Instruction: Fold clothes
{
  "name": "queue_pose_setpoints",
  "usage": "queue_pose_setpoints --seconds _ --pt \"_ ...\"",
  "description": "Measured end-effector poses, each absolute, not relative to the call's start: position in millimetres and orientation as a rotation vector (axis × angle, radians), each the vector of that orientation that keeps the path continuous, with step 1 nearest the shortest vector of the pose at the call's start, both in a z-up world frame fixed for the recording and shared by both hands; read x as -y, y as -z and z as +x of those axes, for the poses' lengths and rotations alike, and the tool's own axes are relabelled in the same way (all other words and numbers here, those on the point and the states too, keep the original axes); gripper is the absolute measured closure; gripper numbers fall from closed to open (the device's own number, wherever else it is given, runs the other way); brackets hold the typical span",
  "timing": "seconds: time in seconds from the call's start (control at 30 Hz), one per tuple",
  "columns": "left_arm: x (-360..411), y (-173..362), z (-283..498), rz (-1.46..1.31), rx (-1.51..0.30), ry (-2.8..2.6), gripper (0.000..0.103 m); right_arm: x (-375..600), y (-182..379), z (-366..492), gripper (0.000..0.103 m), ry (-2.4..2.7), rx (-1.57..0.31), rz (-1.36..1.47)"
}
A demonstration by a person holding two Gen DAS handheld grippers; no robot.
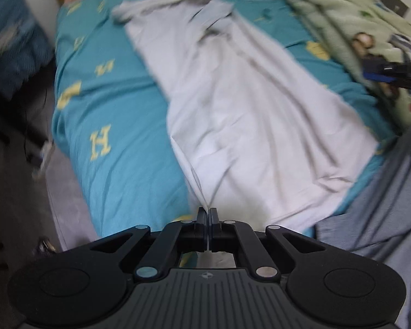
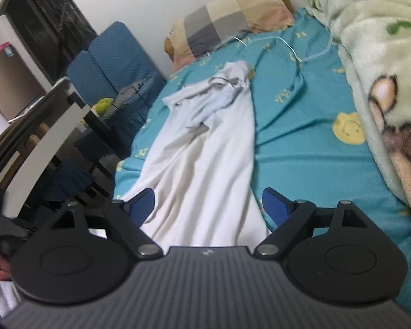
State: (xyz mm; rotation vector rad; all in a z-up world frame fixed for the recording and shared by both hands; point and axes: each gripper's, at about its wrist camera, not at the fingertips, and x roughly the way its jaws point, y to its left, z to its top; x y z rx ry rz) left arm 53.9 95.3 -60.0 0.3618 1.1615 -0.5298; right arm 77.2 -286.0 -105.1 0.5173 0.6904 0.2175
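A white shirt (image 1: 246, 109) lies lengthwise on a teal bed sheet (image 1: 109, 96), its collar end bunched at the far end. My left gripper (image 1: 207, 213) is shut on the shirt's near hem corner and pulls the cloth into a ridge. In the right wrist view the same shirt (image 2: 205, 159) runs away from me on the sheet (image 2: 309, 164). My right gripper (image 2: 208, 205) is open, its blue pads (image 2: 274, 208) on either side of the shirt's near end, holding nothing. It also shows in the left wrist view (image 1: 391, 74) at the right edge.
A green fleece blanket (image 2: 375, 68) is heaped along the right side of the bed. A checked pillow (image 2: 233, 19) lies at the head. A thin white cable (image 2: 287, 46) lies on the sheet. A blue chair (image 2: 115, 63) and a dark table (image 2: 101, 126) stand left of the bed.
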Motion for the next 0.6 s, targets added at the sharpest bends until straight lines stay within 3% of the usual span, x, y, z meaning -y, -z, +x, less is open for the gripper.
queue_pose_setpoints --seconds 0.13,0.27,0.5,0.6 --pt "-32.3 26.8 25.4 0.397 -1.099 0.626 0.102 294.1 110.7 79.6 0.016 -0.198 -0.720 0.565" --pt "31.2 31.5 1.8 0.423 -1.089 0.711 0.102 300.6 115.6 80.4 0.016 -0.189 -0.744 0.595" --pt "64.1 113.6 13.9 0.352 -1.228 0.654 0.100 323.1 134.8 88.5 0.016 -0.175 -0.819 0.748" --pt "57.0 135.3 24.6 0.278 -1.287 0.619 0.090 330.5 146.6 92.8 0.016 -0.175 -0.861 0.835"
